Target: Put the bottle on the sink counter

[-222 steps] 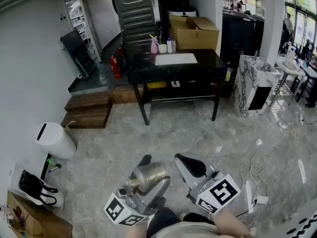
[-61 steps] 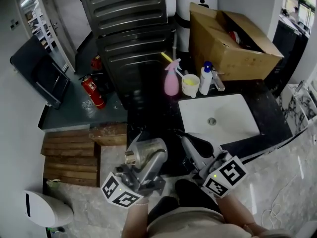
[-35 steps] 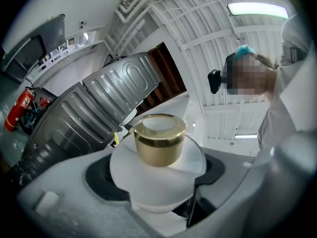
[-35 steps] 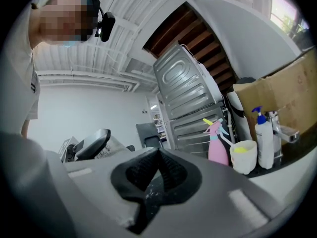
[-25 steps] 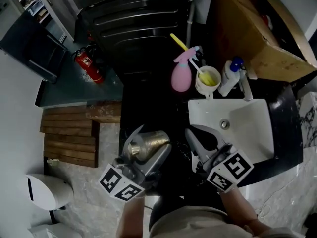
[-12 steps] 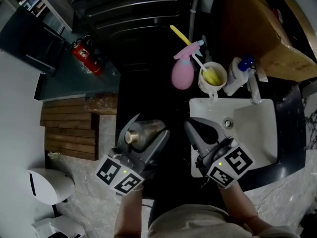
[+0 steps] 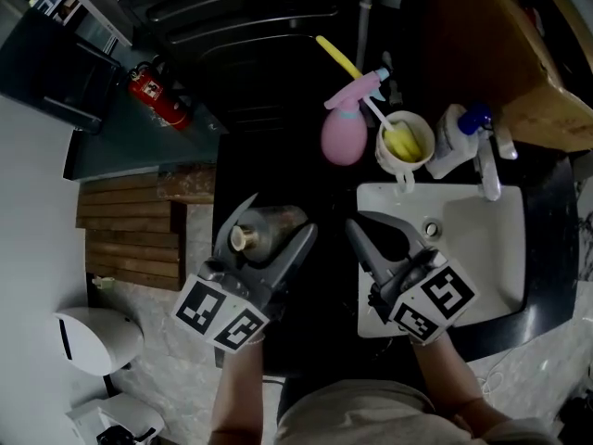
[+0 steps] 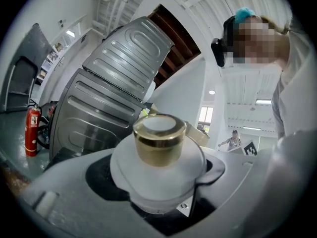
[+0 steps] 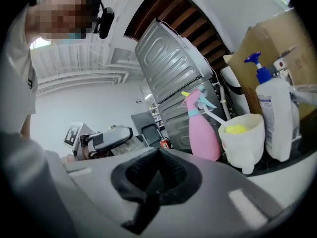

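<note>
Cream plastic cup (image 7: pixel 405 143) holding a yellow brush behind the white rectangular sink (image 7: pixel 482 248), bare black counter (image 7: pixel 310 188) left of the sink, pale round bottle with gold cap (image 8: pixel 158 148) over that counter, clamped in the wide-spread jaws of the left gripper (image 7: pixel 276 221), right gripper (image 7: pixel 359 233) at the sink's left rim, jaws together, empty.

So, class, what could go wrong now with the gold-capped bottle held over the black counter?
The gold-capped bottle in the left gripper hangs near the left edge of the black counter; set down there, it might fall off. Its cap points back at the gripper, so released like this it could land sideways and roll.
</note>
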